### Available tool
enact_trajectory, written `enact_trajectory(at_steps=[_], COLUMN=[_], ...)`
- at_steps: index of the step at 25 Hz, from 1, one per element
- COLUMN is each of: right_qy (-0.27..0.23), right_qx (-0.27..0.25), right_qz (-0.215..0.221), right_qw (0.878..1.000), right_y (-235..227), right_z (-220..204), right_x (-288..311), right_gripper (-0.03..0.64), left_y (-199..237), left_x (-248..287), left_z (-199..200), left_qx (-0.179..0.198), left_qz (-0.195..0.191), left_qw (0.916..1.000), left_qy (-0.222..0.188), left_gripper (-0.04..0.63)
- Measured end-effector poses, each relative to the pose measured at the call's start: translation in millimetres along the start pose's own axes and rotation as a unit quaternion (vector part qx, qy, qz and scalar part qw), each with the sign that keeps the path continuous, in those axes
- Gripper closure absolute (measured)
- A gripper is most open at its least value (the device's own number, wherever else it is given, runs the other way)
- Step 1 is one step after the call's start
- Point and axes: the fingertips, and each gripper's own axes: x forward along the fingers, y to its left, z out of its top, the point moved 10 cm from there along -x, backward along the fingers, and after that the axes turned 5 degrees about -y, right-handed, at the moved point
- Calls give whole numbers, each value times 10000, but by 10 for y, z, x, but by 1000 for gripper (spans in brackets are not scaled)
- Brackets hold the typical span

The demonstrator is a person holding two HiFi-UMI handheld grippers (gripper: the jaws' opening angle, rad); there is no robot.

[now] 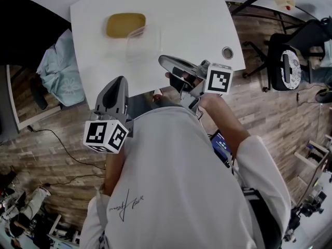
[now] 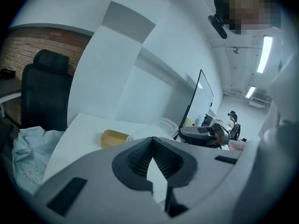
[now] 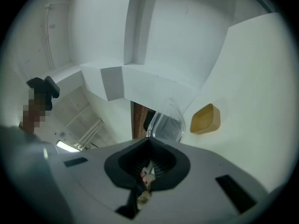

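Observation:
A yellow tub [image 1: 125,25] lies on the white table [image 1: 187,14] at its far side, with a clear plastic container [image 1: 142,39] just beside it. My left gripper [image 1: 120,80] hovers at the table's near edge, jaws shut and empty. In its own view the left gripper [image 2: 152,140] points toward the yellow tub [image 2: 114,137] and the clear container [image 2: 163,126]. My right gripper [image 1: 162,60] is held over the near edge, turned sideways, jaws shut. The right gripper [image 3: 149,140] sees the tub [image 3: 205,119] and the container [image 3: 167,122] ahead. A small pinkish scrap shows behind its pads; what it is stays unclear.
A light blue cloth [image 1: 62,71] lies on a black chair [image 2: 46,92] left of the table. A round metal grommet [image 1: 227,52] sits near the table's right corner. A black office chair [image 1: 288,69] stands on the wood floor at right. Cables run over the floor at left.

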Motion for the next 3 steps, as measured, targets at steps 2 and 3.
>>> enact_trajectory(at_steps=[2, 3], right_qy=[2, 4], right_qx=[20, 31], right_qz=[-15, -22], right_qw=[10000, 10000], right_y=[-6, -9], right_z=[-3, -4], right_x=[-3, -4], right_gripper=[604, 604], left_y=[3, 5], left_x=[-4, -6], left_z=[-15, -23], left_qx=[-10, -18], left_qz=[16, 23], left_qw=[10000, 10000], left_qy=[25, 38], left_gripper=[588, 588])
